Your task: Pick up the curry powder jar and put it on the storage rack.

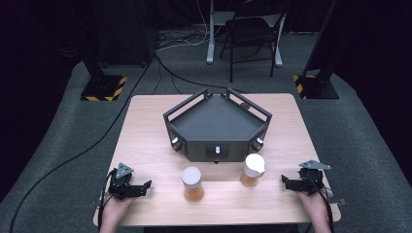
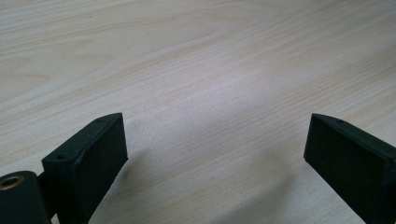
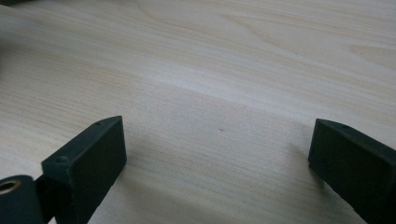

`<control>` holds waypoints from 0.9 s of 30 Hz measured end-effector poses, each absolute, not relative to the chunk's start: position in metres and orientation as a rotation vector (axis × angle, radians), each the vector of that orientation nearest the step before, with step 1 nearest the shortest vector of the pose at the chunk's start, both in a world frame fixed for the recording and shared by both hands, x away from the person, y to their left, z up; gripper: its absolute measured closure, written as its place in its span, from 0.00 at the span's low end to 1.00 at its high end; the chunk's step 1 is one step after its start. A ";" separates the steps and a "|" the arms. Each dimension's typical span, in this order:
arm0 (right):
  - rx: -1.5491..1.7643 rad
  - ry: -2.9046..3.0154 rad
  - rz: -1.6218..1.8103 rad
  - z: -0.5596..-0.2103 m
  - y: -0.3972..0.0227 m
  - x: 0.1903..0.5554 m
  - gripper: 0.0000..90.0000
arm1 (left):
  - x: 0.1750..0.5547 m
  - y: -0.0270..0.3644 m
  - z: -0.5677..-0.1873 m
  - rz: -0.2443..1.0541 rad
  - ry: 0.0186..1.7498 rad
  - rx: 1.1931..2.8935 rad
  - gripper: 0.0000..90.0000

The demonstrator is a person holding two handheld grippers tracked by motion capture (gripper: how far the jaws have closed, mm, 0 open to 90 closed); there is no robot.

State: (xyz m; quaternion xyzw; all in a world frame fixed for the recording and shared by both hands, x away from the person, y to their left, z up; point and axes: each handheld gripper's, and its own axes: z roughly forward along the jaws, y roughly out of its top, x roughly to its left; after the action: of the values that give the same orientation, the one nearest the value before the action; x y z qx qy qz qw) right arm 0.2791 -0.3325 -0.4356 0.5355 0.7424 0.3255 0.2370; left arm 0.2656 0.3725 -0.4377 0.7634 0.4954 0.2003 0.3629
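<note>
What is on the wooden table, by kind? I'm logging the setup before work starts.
Clear containers of amber liquid with white tops: 2 (wide-lidded jar, spouted jar)
Black angular metal tray: 1
Black hand-held two-jaw tools: 2 (left, right)
Total: 5

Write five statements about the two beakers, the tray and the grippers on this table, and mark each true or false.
1. Both beakers stand on the table, in front of the dark tray. True.
2. The left gripper holds a beaker. False: its fingers are open over bare wood.
3. The tray carries a beaker. False: nothing is on it.
4. The right gripper is open. True.
5. The beakers touch each other. False: they stand apart.
</note>
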 end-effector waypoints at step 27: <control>1.471 2.034 0.892 -0.436 -0.332 0.279 0.03 | 0.235 0.354 -0.387 0.528 1.030 1.901 0.07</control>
State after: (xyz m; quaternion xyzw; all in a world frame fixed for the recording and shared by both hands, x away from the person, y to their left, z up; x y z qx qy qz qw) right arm 0.2794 -0.3320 -0.4355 0.5364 0.7420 0.3252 0.2367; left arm 0.2347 0.3541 -0.3874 0.7660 0.4151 0.2128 0.4423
